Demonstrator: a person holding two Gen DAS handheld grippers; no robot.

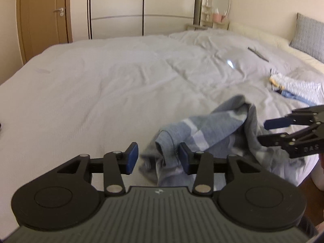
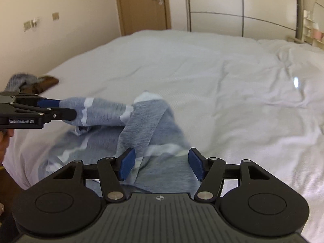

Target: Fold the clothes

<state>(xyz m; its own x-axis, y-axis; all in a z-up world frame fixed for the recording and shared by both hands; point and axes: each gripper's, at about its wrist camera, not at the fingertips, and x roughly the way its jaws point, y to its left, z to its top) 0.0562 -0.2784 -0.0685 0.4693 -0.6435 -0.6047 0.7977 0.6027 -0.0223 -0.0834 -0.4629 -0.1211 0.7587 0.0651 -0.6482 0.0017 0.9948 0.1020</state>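
A soft, limp shirt (image 2: 141, 125), crumpled at the near edge of the bed (image 2: 202, 70), is being approached by the left gripper (image 1: 159, 158) and right gripper (image 2: 160, 165), both spread wide and holding nothing, with a hem judged the surest hold.

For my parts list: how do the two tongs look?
Both tongs, left and right, have black linkage arms with silver rivets, blue pads and a grey ribbed body. The left one carries white lettering on its side.
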